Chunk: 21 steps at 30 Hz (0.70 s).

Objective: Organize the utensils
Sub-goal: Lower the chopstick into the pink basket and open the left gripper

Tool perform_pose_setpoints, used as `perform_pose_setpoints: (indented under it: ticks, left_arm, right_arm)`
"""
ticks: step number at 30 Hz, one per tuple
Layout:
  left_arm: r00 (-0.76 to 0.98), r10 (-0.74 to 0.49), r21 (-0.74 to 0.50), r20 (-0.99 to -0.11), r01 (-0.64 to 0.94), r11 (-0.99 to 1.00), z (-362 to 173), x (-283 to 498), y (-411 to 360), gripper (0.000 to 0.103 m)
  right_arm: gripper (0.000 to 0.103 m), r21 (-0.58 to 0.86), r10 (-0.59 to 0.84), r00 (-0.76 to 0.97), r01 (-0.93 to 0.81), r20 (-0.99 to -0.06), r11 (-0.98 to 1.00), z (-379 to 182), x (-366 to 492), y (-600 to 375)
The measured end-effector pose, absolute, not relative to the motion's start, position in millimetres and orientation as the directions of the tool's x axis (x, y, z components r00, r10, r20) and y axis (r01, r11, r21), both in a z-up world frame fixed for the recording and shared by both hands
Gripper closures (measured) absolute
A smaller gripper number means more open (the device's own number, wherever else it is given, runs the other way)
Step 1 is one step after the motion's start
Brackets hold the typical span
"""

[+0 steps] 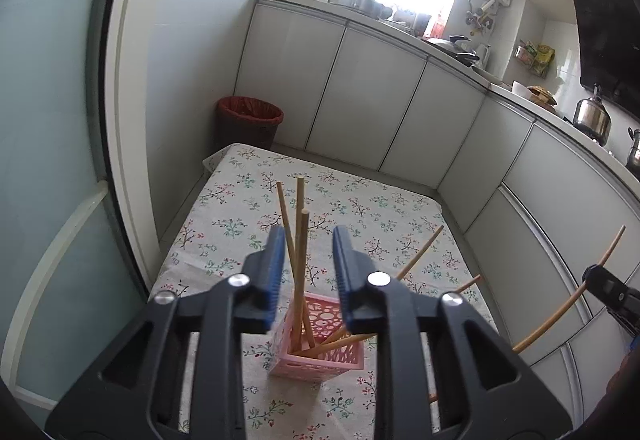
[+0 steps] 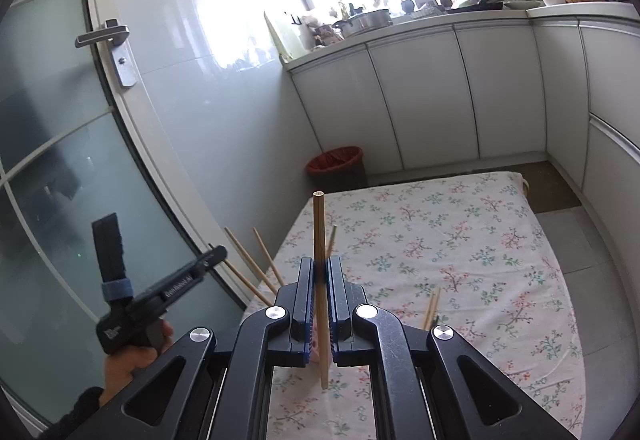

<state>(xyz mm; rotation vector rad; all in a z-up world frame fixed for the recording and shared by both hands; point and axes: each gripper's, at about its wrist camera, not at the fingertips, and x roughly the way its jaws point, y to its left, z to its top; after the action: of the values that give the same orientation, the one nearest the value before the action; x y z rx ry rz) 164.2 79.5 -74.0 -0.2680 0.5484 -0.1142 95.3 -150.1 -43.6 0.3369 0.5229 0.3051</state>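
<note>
- The pink holder [image 1: 318, 340] stood on the floral tablecloth [image 1: 380, 207], at about 6 o'clock in your left wrist view, with several wooden chopsticks [image 1: 298, 240] leaning in it.
- Three of those sticks rose toward 12 o'clock; others slanted out toward 2 o'clock.
- Your left gripper [image 1: 308, 248] hovered over the holder with its jaws apart, the upright sticks standing in the gap; whether the left pad touched one, I could not tell.
- Your right gripper [image 2: 321, 272] was clamped on a single chopstick [image 2: 319, 228], held nearly upright, its top at 12 o'clock and its lower tip just above the cloth.
- In the right wrist view your left hand [image 2: 128, 364] held its tool at 8 o'clock.
- Two loose chopsticks [image 2: 432, 306] lay on the cloth at about 4 o'clock of the right gripper.
- A red-lined bin [image 2: 336, 163] stood beyond the table's far edge, by the white cabinets [image 2: 420, 95].
</note>
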Motion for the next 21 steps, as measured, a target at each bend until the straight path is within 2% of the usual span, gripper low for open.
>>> perform_pose_setpoints:
  ticks: [5,13,21]
  left_arm:
    - [0.835,-0.153,-0.272,-0.528,0.005,0.962,-67,153,84,0.061]
    - [0.783,-0.115,-0.277,-0.612,-0.075,0.958,-76,145,102,0.059]
    - [0.757,-0.1,-0.275,-0.646,-0.108,0.955,-85,145,115,0.059]
  right_arm:
    - [0.097,0.41,0.396,0.83,-0.227,-0.393,0.884,-31,98,-136]
    - [0.097,0.407,0.377,0.866,-0.231,-0.327,0.884,-15,120,-104]
    - [0.097,0.29,0.252,0.892,-0.145,-0.376,0.946,-42,159,-67]
